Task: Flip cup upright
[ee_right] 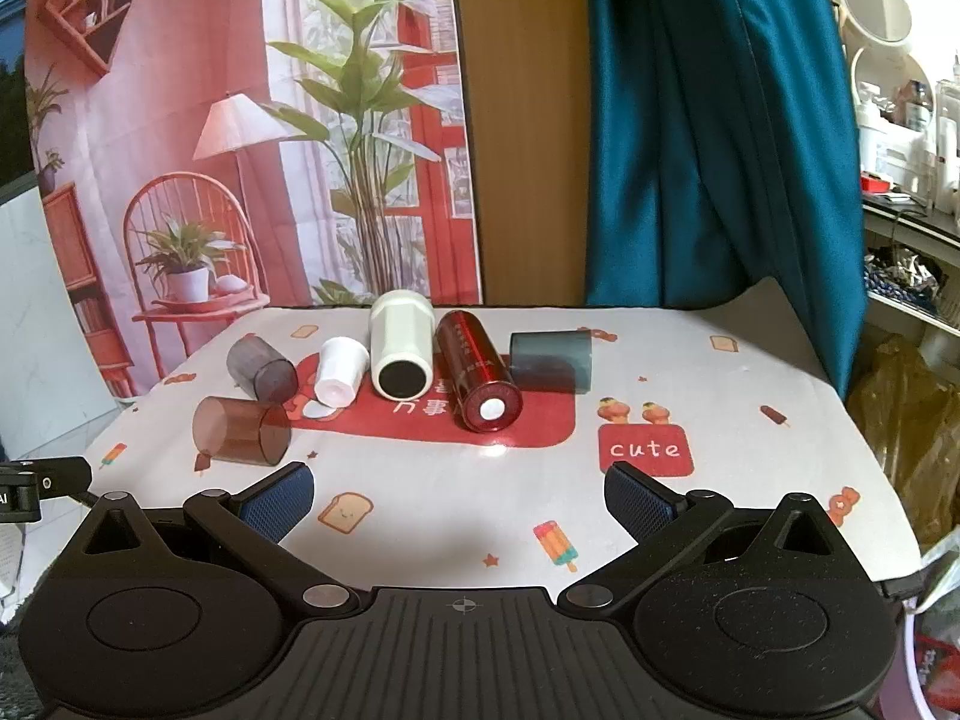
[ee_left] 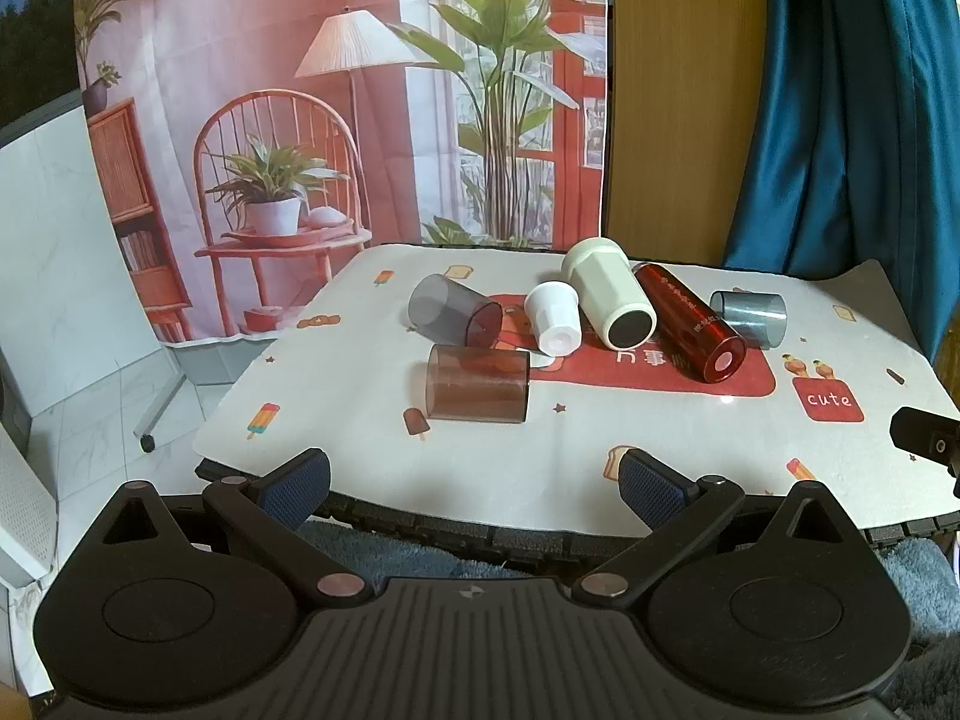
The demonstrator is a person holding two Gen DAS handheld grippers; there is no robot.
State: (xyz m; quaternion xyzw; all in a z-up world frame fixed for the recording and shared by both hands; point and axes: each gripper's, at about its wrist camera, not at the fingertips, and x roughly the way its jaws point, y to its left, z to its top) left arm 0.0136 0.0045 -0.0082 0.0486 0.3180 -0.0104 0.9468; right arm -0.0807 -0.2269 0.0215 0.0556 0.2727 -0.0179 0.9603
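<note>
Several cups lie on their sides on the patterned table mat (ee_left: 600, 420): a brown translucent cup (ee_left: 478, 383) nearest, a grey translucent cup (ee_left: 454, 310), a small white cup (ee_left: 553, 317), a tall pale green cup (ee_left: 607, 292), a red metallic cup (ee_left: 690, 321) and a blue-grey cup (ee_left: 749, 311). In the right wrist view they show as brown (ee_right: 242, 431), grey (ee_right: 261, 368), white (ee_right: 341, 371), pale green (ee_right: 401, 344), red (ee_right: 477, 378) and blue-grey (ee_right: 551, 360). My left gripper (ee_left: 474, 489) is open and empty at the mat's near edge. My right gripper (ee_right: 459, 498) is open and empty above the mat's near part.
A printed backdrop (ee_left: 336, 90) and a teal curtain (ee_right: 708, 120) hang behind the table. A wooden panel (ee_left: 678, 96) stands between them. Shelves with clutter (ee_right: 900, 138) are at the right. The other gripper's tip shows at the frame edge (ee_left: 927, 435).
</note>
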